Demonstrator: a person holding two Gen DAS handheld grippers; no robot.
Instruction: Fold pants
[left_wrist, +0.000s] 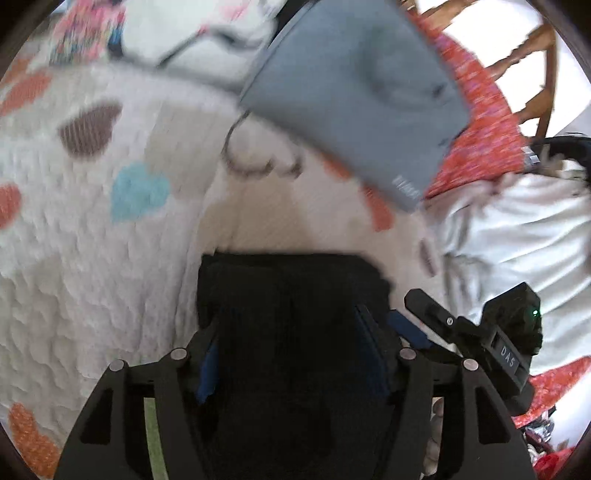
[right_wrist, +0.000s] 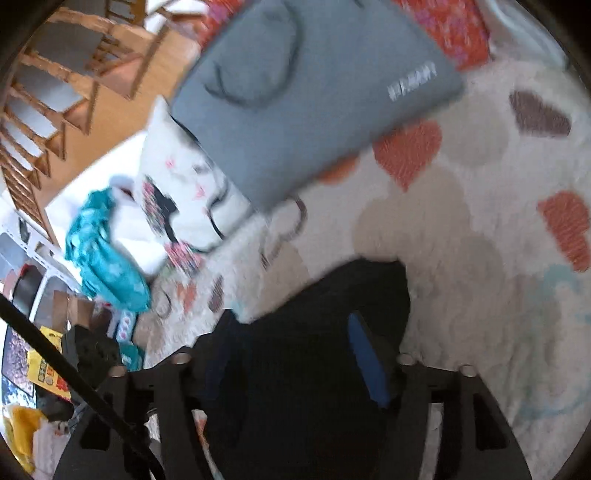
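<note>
Dark, almost black pants (left_wrist: 291, 291) fill the space between my left gripper's (left_wrist: 291, 347) fingers, bunched and lifted over a white fluffy blanket with hearts (left_wrist: 110, 221). The left jaws stand closed on the fabric. In the right wrist view the same dark pants (right_wrist: 332, 295) lie between my right gripper's (right_wrist: 295, 350) fingers, with a blue pad (right_wrist: 365, 354) pressed against the cloth. The right gripper (left_wrist: 480, 332) also shows at the right of the left wrist view. Both views are blurred by motion.
A folded grey garment (left_wrist: 354, 92) lies on the blanket beyond the pants, also in the right wrist view (right_wrist: 306, 103). White bedding (left_wrist: 517, 229), a red patterned cloth (left_wrist: 476, 122), a teal cloth (right_wrist: 107, 258), a white cushion (right_wrist: 184, 184) and wooden furniture (right_wrist: 66, 81) surround it.
</note>
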